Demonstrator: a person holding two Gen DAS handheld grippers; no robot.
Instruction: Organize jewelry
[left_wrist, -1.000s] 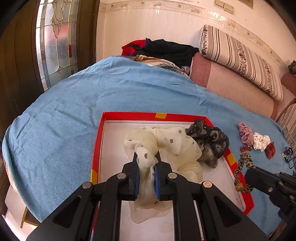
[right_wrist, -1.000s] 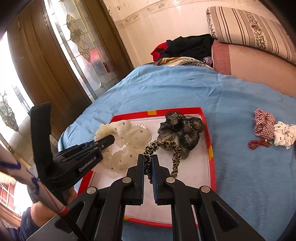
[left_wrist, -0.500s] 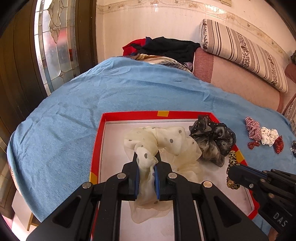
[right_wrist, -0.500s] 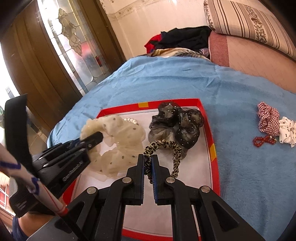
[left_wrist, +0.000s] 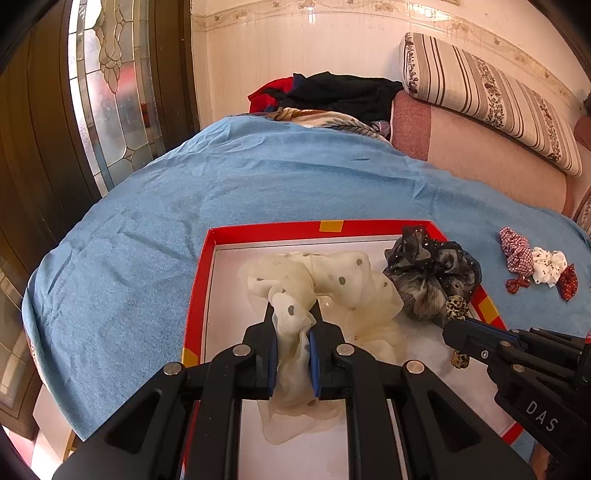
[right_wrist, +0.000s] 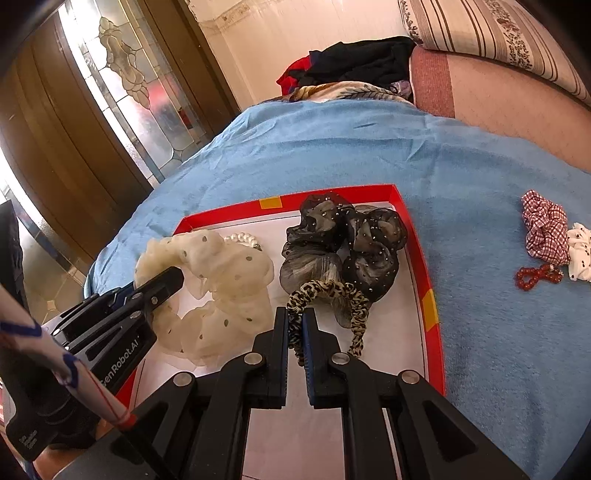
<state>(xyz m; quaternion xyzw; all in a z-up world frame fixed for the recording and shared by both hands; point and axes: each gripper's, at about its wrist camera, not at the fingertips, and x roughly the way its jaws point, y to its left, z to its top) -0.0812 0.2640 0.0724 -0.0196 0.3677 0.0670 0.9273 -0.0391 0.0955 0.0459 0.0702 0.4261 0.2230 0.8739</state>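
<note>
A red-rimmed tray (left_wrist: 266, 228) (right_wrist: 430, 280) with a white floor lies on the blue cloth. My left gripper (left_wrist: 292, 314) is shut on a cream dotted scrunchie (left_wrist: 332, 280) (right_wrist: 221, 280) inside the tray. My right gripper (right_wrist: 294, 317) is shut on a leopard-print scrunchie (right_wrist: 332, 291) over the tray's right half; it also shows in the left wrist view (left_wrist: 456, 306). A dark sheer scrunchie (left_wrist: 432, 273) (right_wrist: 347, 243) lies at the tray's far right. A pearl bracelet (right_wrist: 242, 238) peeks out behind the cream scrunchie.
On the blue cloth (left_wrist: 258, 177) right of the tray lie a red-checked scrunchie (right_wrist: 546, 225), a white dotted scrunchie (right_wrist: 580, 254) and a red bead bracelet (right_wrist: 535, 275). Clothes (left_wrist: 332, 96) and a striped bolster (left_wrist: 487, 96) lie behind. A glazed door (left_wrist: 110, 92) stands left.
My right gripper has carried the leopard-print scrunchie leftward and lower into the tray. My left gripper keeps its hold on the cream scrunchie, hardly moved.
</note>
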